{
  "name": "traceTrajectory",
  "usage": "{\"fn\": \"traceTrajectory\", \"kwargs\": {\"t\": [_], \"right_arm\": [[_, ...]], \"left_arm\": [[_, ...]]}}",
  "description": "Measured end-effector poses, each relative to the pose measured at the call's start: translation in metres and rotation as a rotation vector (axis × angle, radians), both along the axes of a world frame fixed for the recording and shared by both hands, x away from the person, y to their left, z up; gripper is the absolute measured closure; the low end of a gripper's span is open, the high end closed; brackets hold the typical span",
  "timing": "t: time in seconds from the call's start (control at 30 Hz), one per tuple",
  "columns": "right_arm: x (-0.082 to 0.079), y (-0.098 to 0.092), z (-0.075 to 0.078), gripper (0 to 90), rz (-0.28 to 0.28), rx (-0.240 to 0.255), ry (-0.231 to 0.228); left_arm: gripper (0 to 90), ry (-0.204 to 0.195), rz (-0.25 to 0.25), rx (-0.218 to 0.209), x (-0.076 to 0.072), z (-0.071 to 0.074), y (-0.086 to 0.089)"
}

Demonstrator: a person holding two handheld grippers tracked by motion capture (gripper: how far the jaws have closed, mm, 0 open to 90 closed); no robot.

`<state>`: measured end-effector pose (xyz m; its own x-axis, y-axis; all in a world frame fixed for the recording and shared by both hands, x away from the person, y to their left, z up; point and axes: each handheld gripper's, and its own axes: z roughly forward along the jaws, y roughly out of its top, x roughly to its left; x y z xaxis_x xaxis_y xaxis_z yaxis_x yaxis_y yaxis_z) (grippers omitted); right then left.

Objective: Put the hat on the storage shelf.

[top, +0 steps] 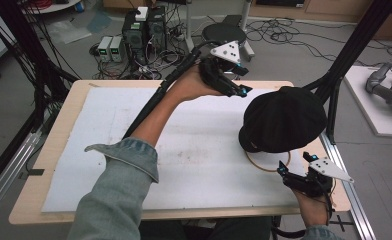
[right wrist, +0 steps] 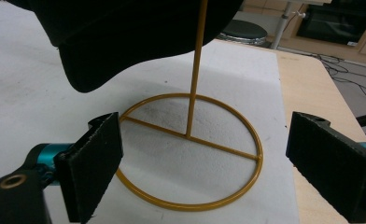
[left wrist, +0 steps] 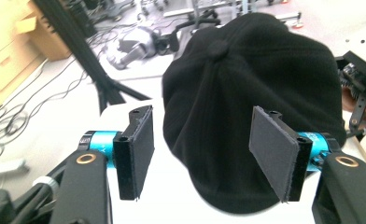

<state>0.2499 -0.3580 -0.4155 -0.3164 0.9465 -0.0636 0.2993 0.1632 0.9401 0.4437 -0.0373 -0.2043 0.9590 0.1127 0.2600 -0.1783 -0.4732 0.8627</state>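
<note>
A black cap (top: 284, 117) sits on top of a yellow wire stand (top: 264, 167) at the right side of the white mat. In the left gripper view the cap (left wrist: 246, 93) lies just beyond my left gripper (left wrist: 204, 140), whose jaws stand apart with nothing between the pads. From above, that left gripper (top: 240, 80) hovers over the far edge of the mat, left of the cap. My right gripper (top: 295, 164) stays low by the stand's ring base, jaws wide open. In its own view the right gripper (right wrist: 214, 158) frames the ring base and pole of the stand (right wrist: 190, 203) under the cap's brim (right wrist: 125, 32).
The white mat (top: 134, 150) covers a wooden table (top: 59, 125). A black frame post (top: 354, 45) rises just behind the cap, with an aluminium rail (top: 349, 185) along the table's right edge. A round stool (top: 224, 32), electronics boxes (top: 144, 30) and cables stand on the floor beyond.
</note>
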Motion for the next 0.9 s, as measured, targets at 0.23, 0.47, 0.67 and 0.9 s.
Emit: {"fn": "traceTrajectory", "kwargs": {"t": [0.23, 0.47, 0.67, 0.9], "right_arm": [[0.001, 0.0, 0.0, 10.7, 0.0, -0.001, 0.002], [0.004, 0.004, 0.0, 10.7, 0.008, -0.005, 0.005], [0.006, 0.006, 0.0, 10.7, 0.011, -0.004, 0.007], [0.007, 0.007, -0.001, 10.7, 0.017, -0.006, 0.008]], "left_arm": [[40.2, -0.048, 0.096, -0.038, -0.01, -0.002, 0.053], [39.8, -0.029, 0.212, -0.081, -0.019, -0.015, 0.114], [39.3, -0.012, 0.326, -0.132, -0.031, -0.034, 0.163], [38.6, -0.008, 0.435, -0.183, -0.057, -0.061, 0.207]]}}
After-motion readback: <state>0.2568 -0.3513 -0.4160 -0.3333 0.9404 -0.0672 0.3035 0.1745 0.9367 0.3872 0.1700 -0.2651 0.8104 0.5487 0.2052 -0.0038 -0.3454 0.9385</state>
